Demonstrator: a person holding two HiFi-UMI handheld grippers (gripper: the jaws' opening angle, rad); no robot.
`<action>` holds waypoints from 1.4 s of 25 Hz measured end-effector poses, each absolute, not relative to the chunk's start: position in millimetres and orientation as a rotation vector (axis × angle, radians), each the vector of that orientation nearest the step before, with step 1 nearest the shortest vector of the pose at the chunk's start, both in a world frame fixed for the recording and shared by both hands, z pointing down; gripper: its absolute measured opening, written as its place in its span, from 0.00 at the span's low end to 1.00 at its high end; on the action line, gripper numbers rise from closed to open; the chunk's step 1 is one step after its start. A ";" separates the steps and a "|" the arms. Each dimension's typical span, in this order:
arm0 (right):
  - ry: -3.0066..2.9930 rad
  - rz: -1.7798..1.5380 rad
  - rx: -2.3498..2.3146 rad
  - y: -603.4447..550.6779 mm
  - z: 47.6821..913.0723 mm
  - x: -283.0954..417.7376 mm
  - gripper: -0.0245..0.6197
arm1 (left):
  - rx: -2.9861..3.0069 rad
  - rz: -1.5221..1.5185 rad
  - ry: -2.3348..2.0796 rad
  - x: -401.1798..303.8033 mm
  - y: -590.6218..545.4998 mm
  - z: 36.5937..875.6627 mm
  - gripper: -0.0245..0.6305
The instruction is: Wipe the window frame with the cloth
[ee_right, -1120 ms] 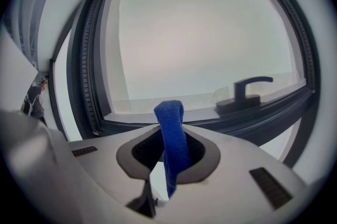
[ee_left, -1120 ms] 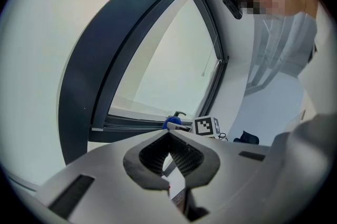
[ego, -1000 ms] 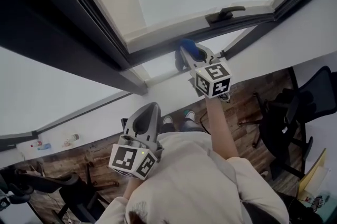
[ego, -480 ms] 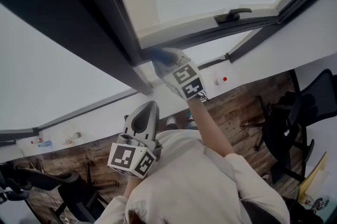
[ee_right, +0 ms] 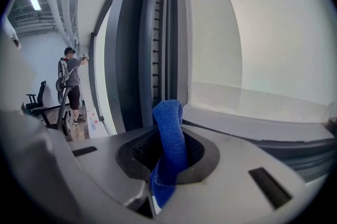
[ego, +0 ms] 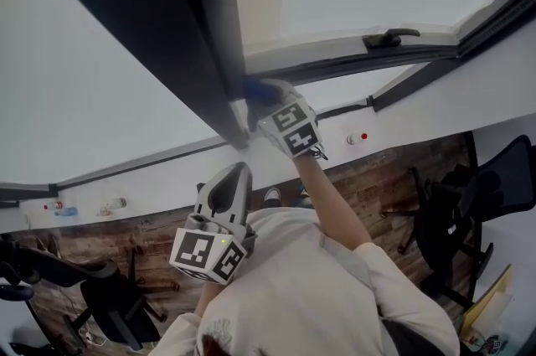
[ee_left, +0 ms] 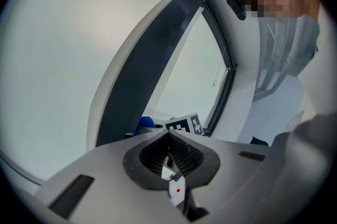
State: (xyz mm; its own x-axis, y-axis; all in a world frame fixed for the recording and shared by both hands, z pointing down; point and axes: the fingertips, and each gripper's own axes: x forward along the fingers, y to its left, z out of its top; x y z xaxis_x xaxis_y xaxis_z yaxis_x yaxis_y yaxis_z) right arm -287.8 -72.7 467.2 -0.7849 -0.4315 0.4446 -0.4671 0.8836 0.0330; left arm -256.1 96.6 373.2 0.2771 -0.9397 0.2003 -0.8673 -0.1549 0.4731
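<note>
Two grippers are in my head view, and only one is working. The right gripper is clamped on the blue cloth, a folded tongue of which sticks out past its tips. In the right gripper view the jaws pinch the fabric low down, and the free end stands up toward 12 o'clock. The left gripper hangs close to my chest at about 7 o'clock from the right one, well apart from the window. Its own view shows the jaws drawn together with nothing between them.

The cloth sits at the corner of the window frame, where the dark upright meets the lower rail. It looks to be touching the upright's foot, though I can't confirm pressure from here. The handle lies well off along the rail at 3 o'clock.

What matters for my next stroke is the upright's long axis. From the cloth it runs away toward 11 o'clock in the head view, and almost straight to 12 o'clock in the right gripper view, just ahead of the tongue. I judge the wipe should follow that line, keeping the cloth's flat face against the metal. The right arm is the nearer one and already holds the cloth, so the left has no part here.
</note>
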 end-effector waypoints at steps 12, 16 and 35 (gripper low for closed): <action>-2.615 0.100 0.679 -73.1 468.2 -287.5 0.12 | 2.125 -0.183 -1.534 -236.2 86.5 368.7 0.04; -2.625 0.095 0.684 -73.4 469.5 -283.7 0.12 | 2.135 -0.179 -1.526 -232.8 85.9 368.9 0.04; -2.596 0.095 0.797 -84.4 467.1 -261.6 0.12 | 2.102 -0.199 -1.541 -240.5 92.9 372.6 0.04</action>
State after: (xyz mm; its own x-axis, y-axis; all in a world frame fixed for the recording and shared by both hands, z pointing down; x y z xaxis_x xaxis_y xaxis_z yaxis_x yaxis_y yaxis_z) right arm -261.6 -84.4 467.1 -0.7467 -0.5214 0.4131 -0.5502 0.8331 0.0568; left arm -240.5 92.9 372.6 0.3416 -0.9218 0.1831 -0.8453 -0.2163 0.4885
